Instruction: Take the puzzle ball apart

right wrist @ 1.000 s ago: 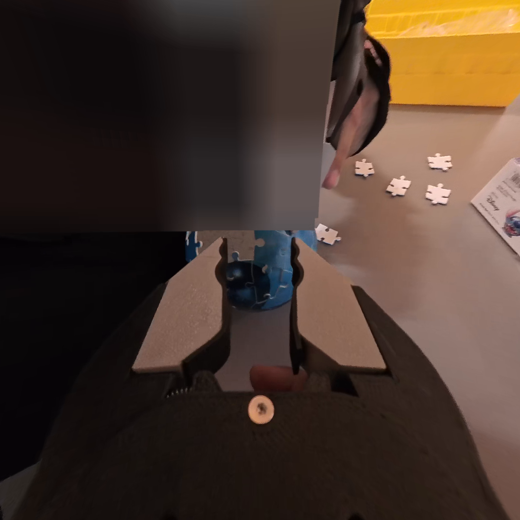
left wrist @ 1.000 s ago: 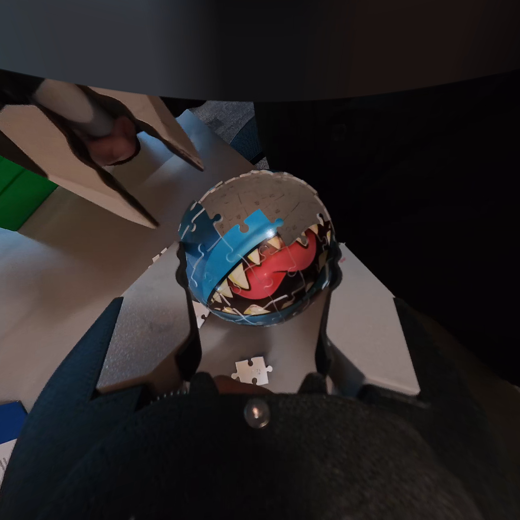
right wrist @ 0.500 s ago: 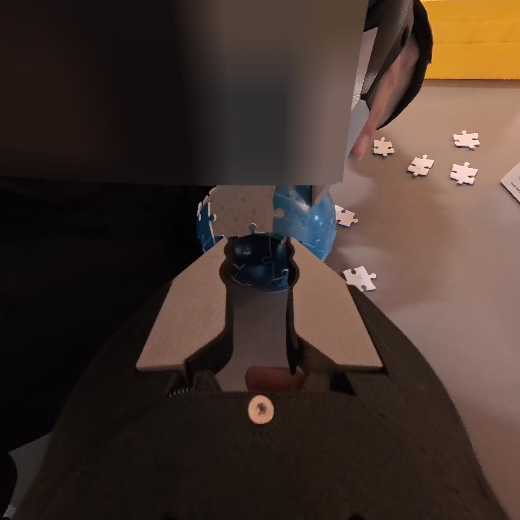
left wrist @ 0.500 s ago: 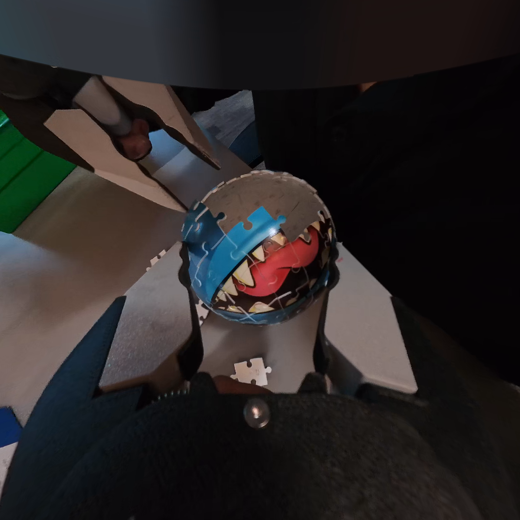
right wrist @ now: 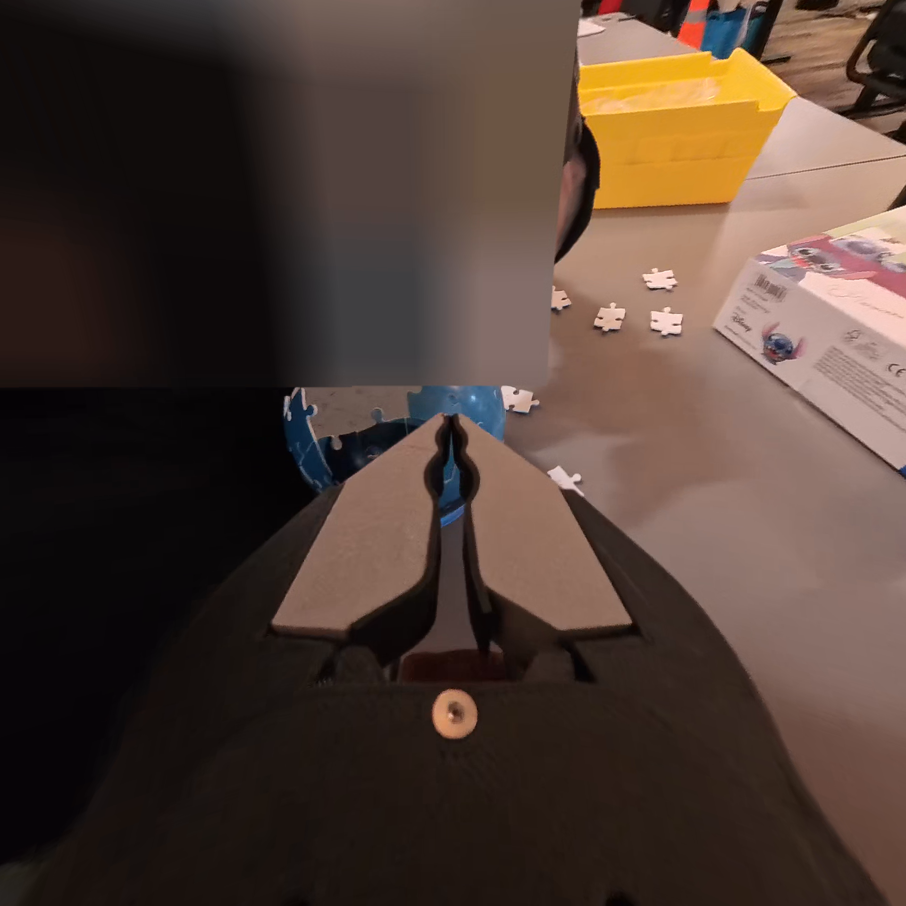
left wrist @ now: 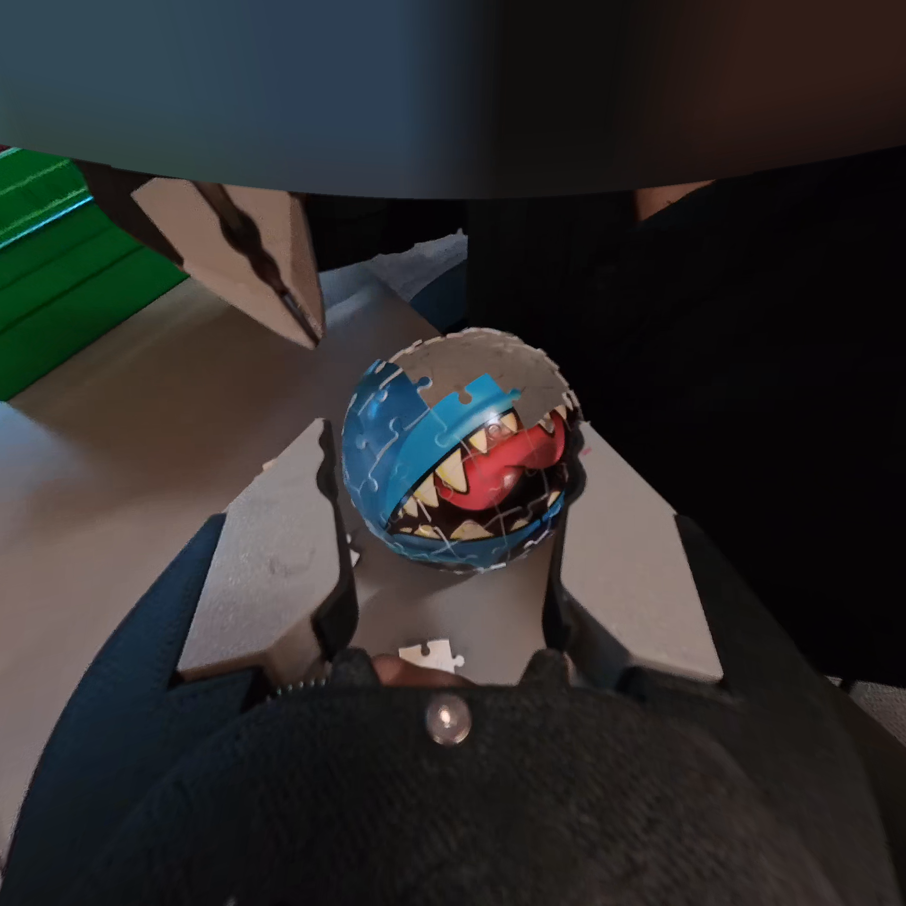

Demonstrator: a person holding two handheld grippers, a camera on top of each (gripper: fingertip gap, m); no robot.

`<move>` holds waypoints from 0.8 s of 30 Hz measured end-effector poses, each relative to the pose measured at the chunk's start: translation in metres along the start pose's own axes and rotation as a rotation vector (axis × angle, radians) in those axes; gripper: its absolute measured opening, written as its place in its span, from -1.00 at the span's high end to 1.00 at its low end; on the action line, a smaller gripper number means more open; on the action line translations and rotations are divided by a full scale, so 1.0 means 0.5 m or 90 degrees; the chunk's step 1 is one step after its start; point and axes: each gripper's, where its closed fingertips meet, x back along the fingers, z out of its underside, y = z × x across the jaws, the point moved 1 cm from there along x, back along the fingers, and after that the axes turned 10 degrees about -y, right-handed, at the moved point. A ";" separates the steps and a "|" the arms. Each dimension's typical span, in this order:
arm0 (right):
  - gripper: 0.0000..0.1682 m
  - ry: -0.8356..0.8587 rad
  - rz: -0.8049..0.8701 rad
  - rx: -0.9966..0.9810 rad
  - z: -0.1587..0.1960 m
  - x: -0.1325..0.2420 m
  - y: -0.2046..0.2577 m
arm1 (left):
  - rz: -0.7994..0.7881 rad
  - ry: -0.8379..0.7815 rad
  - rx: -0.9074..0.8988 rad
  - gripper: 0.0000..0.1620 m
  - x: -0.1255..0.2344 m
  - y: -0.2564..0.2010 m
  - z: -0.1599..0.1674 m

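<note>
The puzzle ball (left wrist: 456, 465) is blue with a toothed red mouth, and its top is an open grey hollow where pieces are gone. My left gripper (left wrist: 453, 441) is shut on it, with a finger on each side, and holds it over the grey table (right wrist: 686, 564). In the right wrist view the ball (right wrist: 461, 407) shows just beyond my right gripper (right wrist: 448, 417), whose fingertips are pressed together. The left wrist view shows that gripper (left wrist: 306, 333) shut, just up and left of the ball and apart from it.
Several loose white puzzle pieces (right wrist: 610, 316) lie on the table, one (right wrist: 519, 398) beside the ball and one (left wrist: 431, 654) under my left gripper. A white puzzle box (right wrist: 833, 318) lies at the right, a yellow bin (right wrist: 676, 142) behind, and a green bin (left wrist: 49, 274) at the far left.
My right gripper's jaws went from partly open to fully shut beside the ball. My left gripper's jaws narrowed slightly on the ball, which stayed between them.
</note>
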 end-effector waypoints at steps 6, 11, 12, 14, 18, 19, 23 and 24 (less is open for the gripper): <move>0.93 0.019 -0.026 -0.026 0.019 -0.024 0.011 | 0.062 0.020 -0.020 -0.11 -0.029 -0.006 -0.015; 0.96 0.042 -0.060 -0.062 0.041 -0.026 0.015 | 0.115 0.055 -0.003 -0.11 -0.034 -0.004 -0.011; 0.97 0.035 -0.065 -0.070 0.041 -0.027 0.013 | 0.122 0.061 0.001 -0.11 -0.036 -0.003 -0.008; 0.97 0.022 -0.080 -0.087 0.039 -0.025 0.011 | 0.138 0.069 0.010 -0.11 -0.038 -0.004 0.000; 1.00 0.008 -0.109 -0.098 0.036 -0.023 0.011 | 0.144 0.069 0.017 -0.13 -0.041 -0.002 0.008; 1.00 0.009 -0.116 -0.099 0.036 -0.024 0.012 | 0.145 0.067 0.019 -0.13 -0.041 -0.002 0.008; 0.98 0.012 -0.140 -0.107 0.036 -0.030 0.014 | 0.148 0.058 0.017 -0.14 -0.040 -0.003 0.009; 0.97 0.013 -0.143 -0.110 0.036 -0.032 0.013 | 0.147 0.055 0.016 -0.14 -0.040 -0.003 0.009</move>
